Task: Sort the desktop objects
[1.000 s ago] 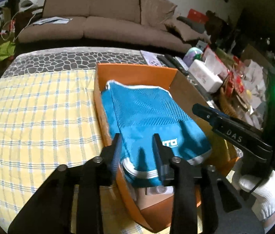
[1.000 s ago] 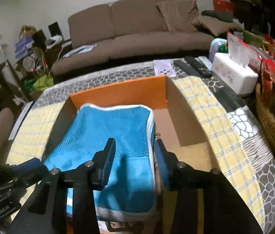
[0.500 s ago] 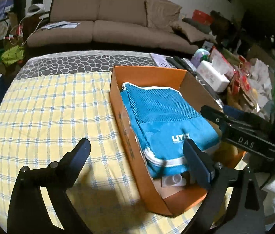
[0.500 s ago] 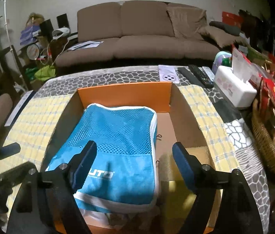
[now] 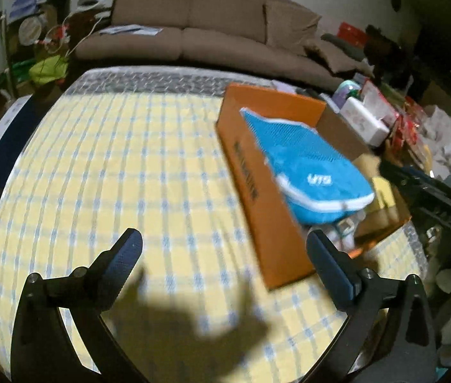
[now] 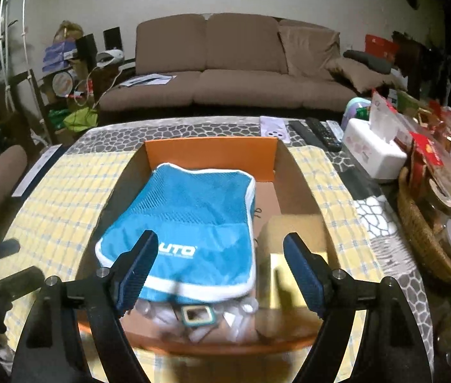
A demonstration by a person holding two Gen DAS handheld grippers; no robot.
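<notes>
While a blue mesh pouch (image 6: pixel 190 223) lies inside an orange cardboard box (image 6: pixel 209 154), resting on small items at the box's near end, the right hand-held gripper (image 6: pixel 217 261) hangs just in front of it, jaws spread wide and holding nothing. Off to the box's left, the left hand-held gripper (image 5: pixel 224 249) is opening, nothing between its fingers, above the yellow checked cloth covering the surface (image 5: pixel 113 166); a brown sofa (image 6: pixel 235 63) stands beyond.
</notes>
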